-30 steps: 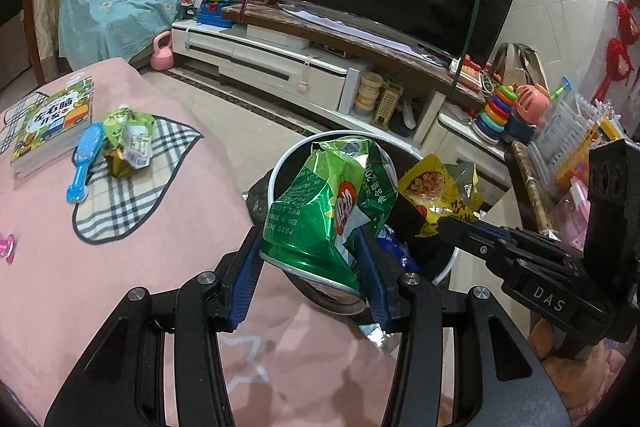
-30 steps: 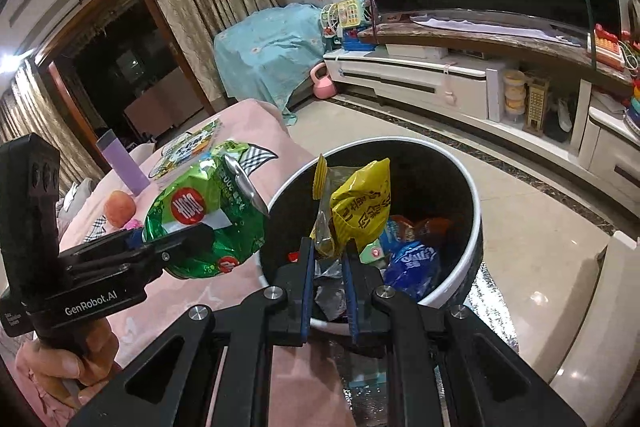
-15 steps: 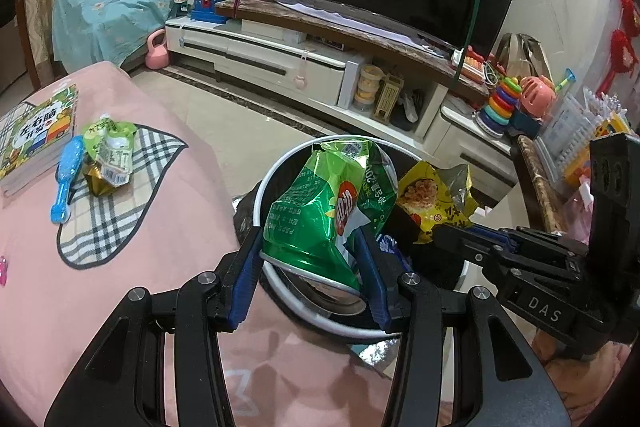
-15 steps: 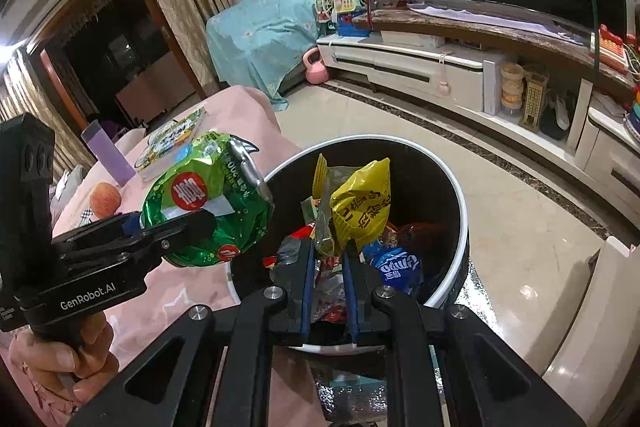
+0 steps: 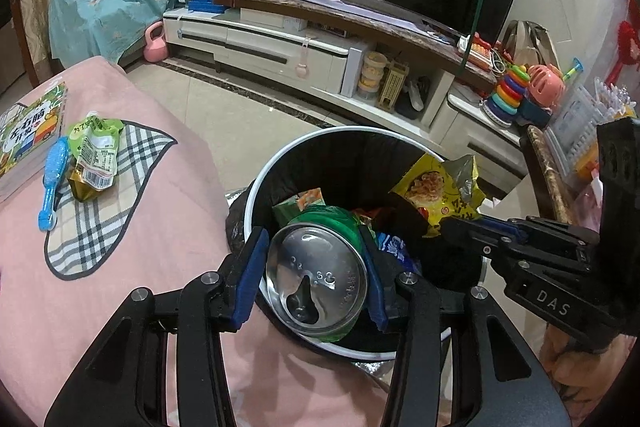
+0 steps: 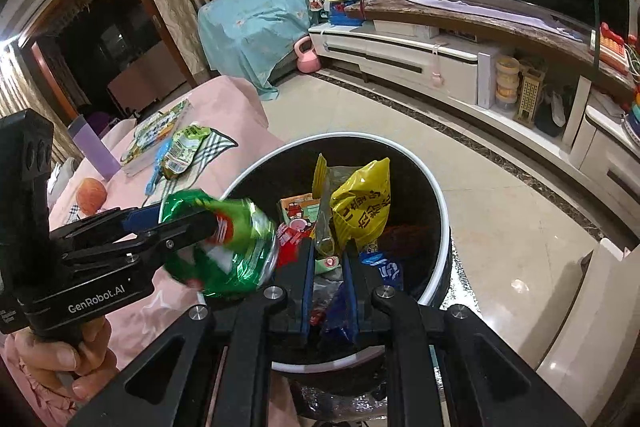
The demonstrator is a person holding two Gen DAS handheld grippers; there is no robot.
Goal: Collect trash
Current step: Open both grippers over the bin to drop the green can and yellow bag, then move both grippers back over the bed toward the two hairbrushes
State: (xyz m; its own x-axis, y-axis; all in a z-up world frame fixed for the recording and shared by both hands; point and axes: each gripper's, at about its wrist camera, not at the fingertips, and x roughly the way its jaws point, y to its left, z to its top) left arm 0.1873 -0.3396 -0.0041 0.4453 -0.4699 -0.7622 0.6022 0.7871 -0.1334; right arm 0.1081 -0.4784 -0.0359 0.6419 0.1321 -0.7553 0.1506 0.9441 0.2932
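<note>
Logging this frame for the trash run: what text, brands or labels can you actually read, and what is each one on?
"DAS": on the black body of the right gripper, seen in the left wrist view.
"GenRobot.AI": on the black body of the left gripper, seen in the right wrist view.
Crushed green drink can: red logo blurred, unreadable.
Yellow snack bag: Chinese characters, too distorted to read.
Green picture book and green pouch: print too small.

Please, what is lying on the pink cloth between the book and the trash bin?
In the left wrist view, between the book and the trash bin lie a blue brush and a green snack wrapper on a plaid mat.
</note>
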